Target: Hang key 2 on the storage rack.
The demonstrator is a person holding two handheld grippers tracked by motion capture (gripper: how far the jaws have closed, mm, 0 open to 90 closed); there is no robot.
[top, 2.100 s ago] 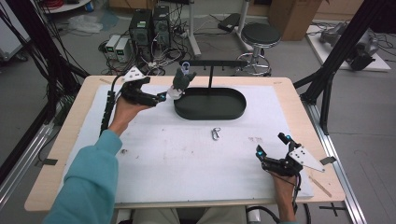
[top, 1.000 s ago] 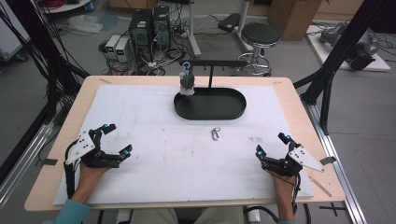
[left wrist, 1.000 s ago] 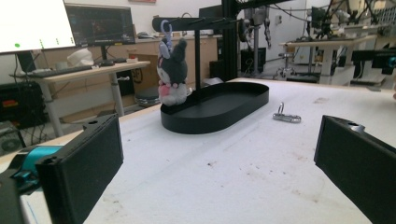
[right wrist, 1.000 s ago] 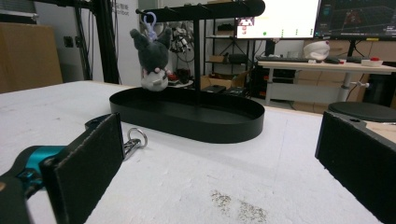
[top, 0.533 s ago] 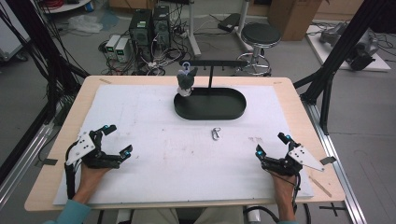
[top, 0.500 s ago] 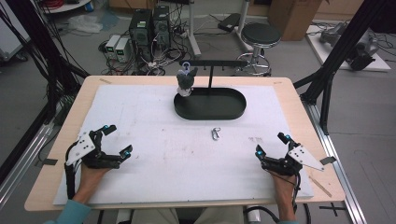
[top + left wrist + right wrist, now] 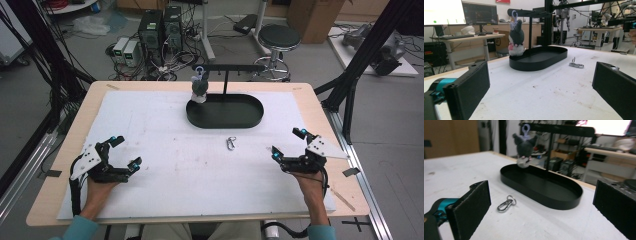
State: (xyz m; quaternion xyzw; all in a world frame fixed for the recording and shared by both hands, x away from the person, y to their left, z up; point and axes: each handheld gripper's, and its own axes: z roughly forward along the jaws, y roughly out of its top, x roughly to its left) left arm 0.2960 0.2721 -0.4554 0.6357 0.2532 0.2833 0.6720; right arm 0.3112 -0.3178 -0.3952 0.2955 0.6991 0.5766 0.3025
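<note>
A small grey plush toy (image 7: 200,90) (image 7: 516,40) (image 7: 524,148) hangs by a purple loop from the bar of a black stand, over the left end of the black oval tray (image 7: 240,117) (image 7: 544,56) (image 7: 541,187). A metal carabiner clip (image 7: 230,144) (image 7: 576,64) (image 7: 506,205) lies on the white mat in front of the tray. My left gripper (image 7: 125,151) rests open at the near left of the mat. My right gripper (image 7: 287,144) rests open at the near right. Nothing is between either pair of jaws.
The white mat (image 7: 175,160) covers most of the wooden table (image 7: 65,150). Black frame posts (image 7: 360,65) stand at the right side and the left. A stool (image 7: 280,40) and computer boxes (image 7: 160,25) stand on the floor beyond the far edge.
About two seconds ago my left gripper was up at the stand beside the plush toy; it has since drawn back to the near left of the mat, open. The toy stays hanging. The right gripper has not moved.
</note>
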